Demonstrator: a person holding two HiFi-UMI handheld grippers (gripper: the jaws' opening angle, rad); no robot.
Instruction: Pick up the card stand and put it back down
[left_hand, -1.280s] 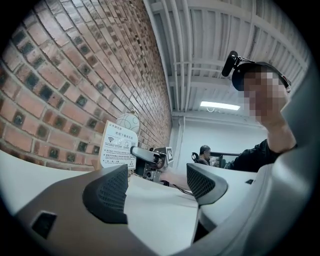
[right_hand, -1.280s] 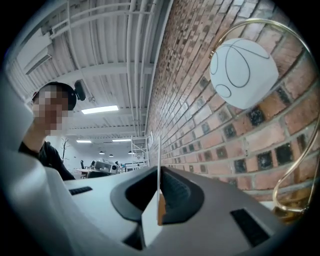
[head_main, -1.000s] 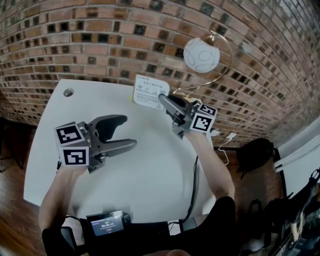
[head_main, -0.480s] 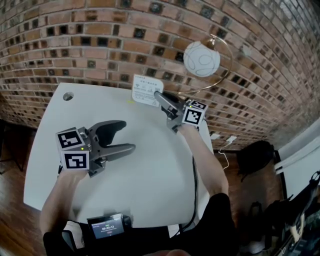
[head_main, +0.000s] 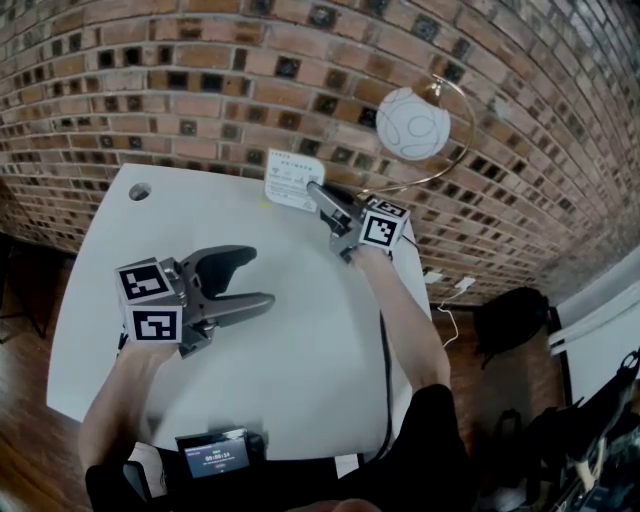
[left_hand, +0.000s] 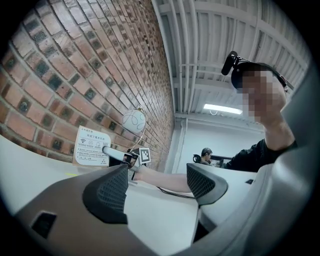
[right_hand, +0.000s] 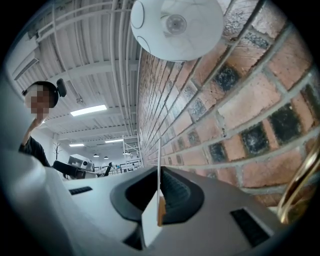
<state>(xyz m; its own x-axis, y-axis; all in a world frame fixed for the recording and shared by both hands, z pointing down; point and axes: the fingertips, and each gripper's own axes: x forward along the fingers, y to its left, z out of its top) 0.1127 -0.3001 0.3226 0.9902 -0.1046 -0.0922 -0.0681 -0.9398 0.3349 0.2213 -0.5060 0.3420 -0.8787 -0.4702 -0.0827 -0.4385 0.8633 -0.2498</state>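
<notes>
Where the right gripper (head_main: 316, 193) reaches to the far edge of the white table (head_main: 300, 350), we see its jaws closed on the card stand (head_main: 294, 180), which stands upright just in front of the brick wall (head_main: 200, 80). In the right gripper view the stand (right_hand: 150, 220) is seen edge-on. Its thin white sheet rises straight up out of the middle of the right gripper (right_hand: 159, 187), with one dark ribbed pad (right_hand: 176, 196) pressed against each face and no gap showing on either side. The jaws take the stand at its right-hand edge, so in the head view most of the printed sheet shows to the left of the fingertips. We cannot tell from any view whether its base touches the table or sits a little above it. Just to the right of the stand hangs the white globe of a lamp (head_main: 413, 122) on a curved gold arm, and the same globe (right_hand: 175, 22) fills the top of the right gripper view. Our left gripper (head_main: 258, 277) is well apart from the stand, over the near left part of the table, with its jaws wide apart. In the left gripper view, only bare tabletop lies between its two pads (left_hand: 112, 192), while the stand (left_hand: 91, 146) shows far off by the wall with the other gripper at its edge.
</notes>
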